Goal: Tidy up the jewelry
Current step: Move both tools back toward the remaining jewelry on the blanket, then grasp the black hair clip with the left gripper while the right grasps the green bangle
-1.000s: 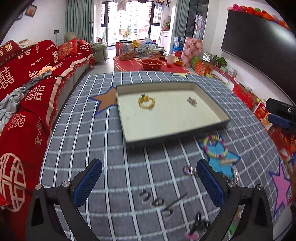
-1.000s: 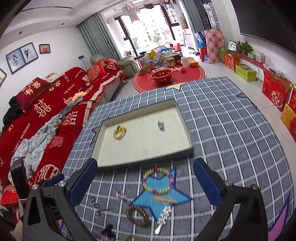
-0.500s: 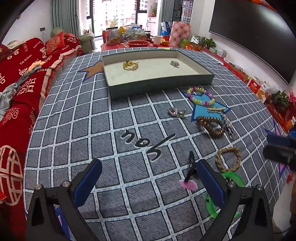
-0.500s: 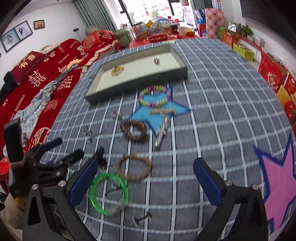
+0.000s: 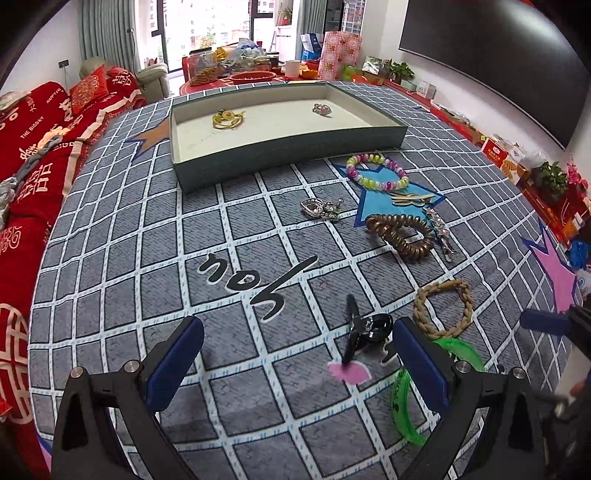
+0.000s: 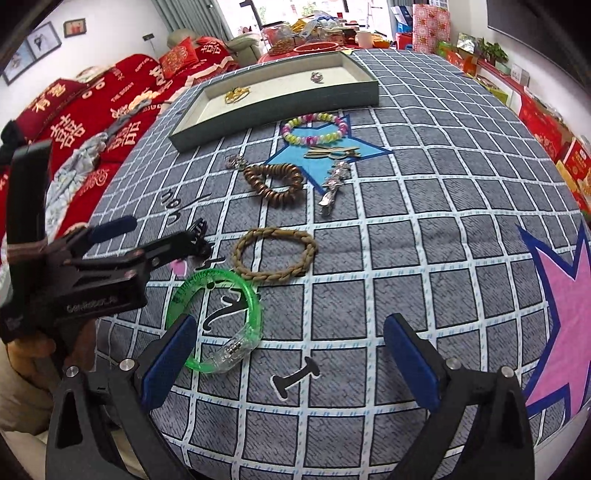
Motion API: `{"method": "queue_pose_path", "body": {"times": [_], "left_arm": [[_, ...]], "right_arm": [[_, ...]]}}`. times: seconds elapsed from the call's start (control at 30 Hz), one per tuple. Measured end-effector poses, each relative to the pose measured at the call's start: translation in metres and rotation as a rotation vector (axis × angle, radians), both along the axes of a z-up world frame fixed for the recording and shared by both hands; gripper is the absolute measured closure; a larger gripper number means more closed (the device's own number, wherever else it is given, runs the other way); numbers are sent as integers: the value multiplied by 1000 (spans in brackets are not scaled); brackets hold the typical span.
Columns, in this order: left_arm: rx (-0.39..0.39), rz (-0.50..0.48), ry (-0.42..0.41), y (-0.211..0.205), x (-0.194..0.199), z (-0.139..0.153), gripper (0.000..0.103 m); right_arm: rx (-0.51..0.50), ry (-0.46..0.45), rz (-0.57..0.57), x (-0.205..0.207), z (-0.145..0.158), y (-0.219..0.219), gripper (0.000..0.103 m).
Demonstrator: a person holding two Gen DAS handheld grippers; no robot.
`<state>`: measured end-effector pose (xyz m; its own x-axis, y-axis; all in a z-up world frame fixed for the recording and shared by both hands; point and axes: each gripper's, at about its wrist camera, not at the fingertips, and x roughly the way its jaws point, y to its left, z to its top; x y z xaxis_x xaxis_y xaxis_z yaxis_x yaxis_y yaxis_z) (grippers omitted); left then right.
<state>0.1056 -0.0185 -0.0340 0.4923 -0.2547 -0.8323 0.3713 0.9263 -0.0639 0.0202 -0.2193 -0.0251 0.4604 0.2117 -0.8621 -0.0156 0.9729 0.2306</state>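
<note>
Two pieces are seen in the tray (image 5: 288,142): a gold piece (image 5: 227,119) toward its left and a small silver piece (image 5: 322,108) toward its right, well apart on the pale lining. The rest of the jewelry is laid on the cloth (image 5: 147,236) in front of the tray.

The left gripper (image 5: 295,354) is held wide open with nothing between its pads. A black clip (image 5: 364,328) is found inside the gap, close to the right pad, touching neither. A green bangle (image 5: 406,402) is partly hidden behind that right finger, and a braided ring (image 5: 443,308) is seen just beyond it.

The right gripper (image 6: 288,354) is likewise spread wide and empty. The green bangle (image 6: 218,321) is placed by its left pad, partly inside the gap; whether it is touched cannot be told. The braided ring (image 6: 275,254) is laid farther ahead, then a brown coil (image 6: 275,181), a silver clip (image 6: 332,184), a gold clip (image 6: 332,151) and a bead bracelet (image 6: 316,128) nearest the tray. The left gripper (image 6: 162,240) is seen at the left edge.

The cloth is grey with a white grid, coloured stars and black lettering. A red sofa (image 5: 33,147) is seen at left, a window (image 5: 221,22) beyond, and a dark screen (image 5: 498,55) at right.
</note>
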Motion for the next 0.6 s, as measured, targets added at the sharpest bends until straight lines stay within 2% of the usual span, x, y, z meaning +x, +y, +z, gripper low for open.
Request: {"method": "queue_pose_path", "body": {"times": [0.13,0.2,0.4,0.53,0.6], "left_arm": [[24,3,-6,-3,3,-4,0],[24,1,-4,-4,4,-5,0],[62,-8,2,-11,3,-11,0],[62,-6,11,-13,0,-14,0],[61,-4,10,-12,-1,-14,0]], "right_arm": [[-35,3,16,1,-3,12,14],[-55,12,25,3,-6,18,25],[-127,11,54,8,-7,32,35],[-213,4,77,6,-8,41,42],[-221,-3,86,5,-7,43,50]]}}
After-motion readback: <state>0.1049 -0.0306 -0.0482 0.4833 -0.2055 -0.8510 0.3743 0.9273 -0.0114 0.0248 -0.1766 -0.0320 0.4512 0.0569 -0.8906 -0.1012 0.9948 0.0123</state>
